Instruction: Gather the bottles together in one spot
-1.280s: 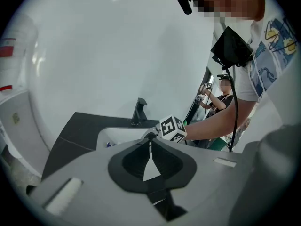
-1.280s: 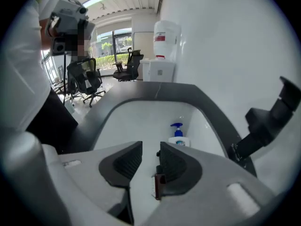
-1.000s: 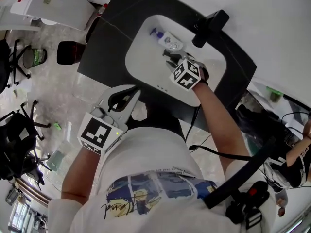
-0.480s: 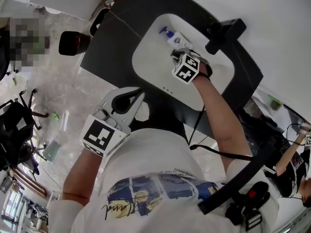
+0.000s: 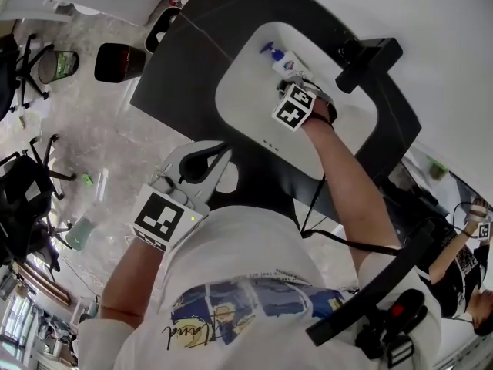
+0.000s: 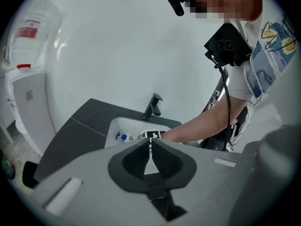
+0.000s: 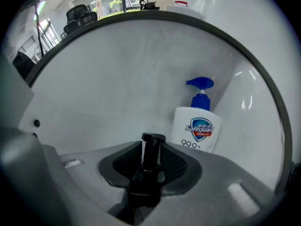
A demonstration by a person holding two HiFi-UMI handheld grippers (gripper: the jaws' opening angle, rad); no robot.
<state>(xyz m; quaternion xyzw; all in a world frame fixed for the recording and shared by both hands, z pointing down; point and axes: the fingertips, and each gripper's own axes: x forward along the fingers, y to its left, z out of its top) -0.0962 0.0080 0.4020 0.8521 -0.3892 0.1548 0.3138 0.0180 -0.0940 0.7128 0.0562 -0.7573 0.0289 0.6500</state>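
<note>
The right gripper [image 5: 292, 84] points down into the white sink [image 5: 248, 112]. Its jaws are squeezed on a thin black pump top [image 7: 151, 142]. I think a dark bottle hangs under it, but the bottle's body is hidden. The left gripper [image 6: 150, 147] waits out in front of the dark counter [image 5: 179, 74] with its jaws pressed together and nothing in them.

The white bottle [image 7: 195, 127] with the blue pump [image 7: 200, 83] is in the far end of the sink, right by the curved wall. It is lying or leaning there; I cannot tell which. It is just beside the right gripper.

These look like smooth plastic soap bottles. They should be light and not easy to break. They could be slippery, more so if the sink is wet. A bottle held by its thin pump neck may swing or spin, so go slowly. The neck under the pump is a good place to grab, or the flat sides of the body.

The sink is round and deep, so a bottle can slide down to the middle. The black tap [image 5: 370, 55] sticks out over the back edge, so keep clear of it when lifting. The middle of the sink has lots of room
</note>
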